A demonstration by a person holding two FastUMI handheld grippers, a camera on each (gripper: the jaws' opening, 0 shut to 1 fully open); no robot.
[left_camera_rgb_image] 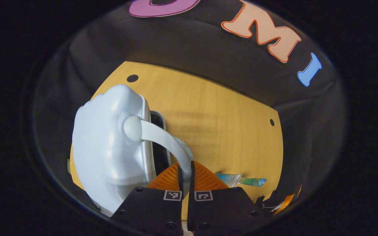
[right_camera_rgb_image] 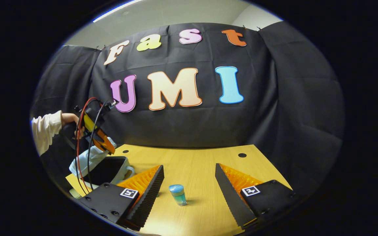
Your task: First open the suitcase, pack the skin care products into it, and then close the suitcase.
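We see a wooden table (right_camera_rgb_image: 202, 170) backed by black cloth, and on its left end a pale blue suitcase (left_camera_rgb_image: 107, 154) with its lid raised, the dark interior (right_camera_rgb_image: 105, 170) showing in the right gripper view. In the left gripper view the left gripper (left_camera_rgb_image: 185, 178) pinches the suitcase's pale handle (left_camera_rgb_image: 166, 139) between its two fingers, which stand almost together; the case's lower edge is cut off behind the gripper body. From the right gripper view a white sleeve (right_camera_rgb_image: 46, 129) and a hand (right_camera_rgb_image: 71, 123) hold that gripper above the lid. The right gripper (right_camera_rgb_image: 189, 185) hangs with fingers spread wide, a small blue-capped skin care tube (right_camera_rgb_image: 178, 194) on the table between them, untouched. The tube's print (left_camera_rgb_image: 231, 178) is too small for us to read.
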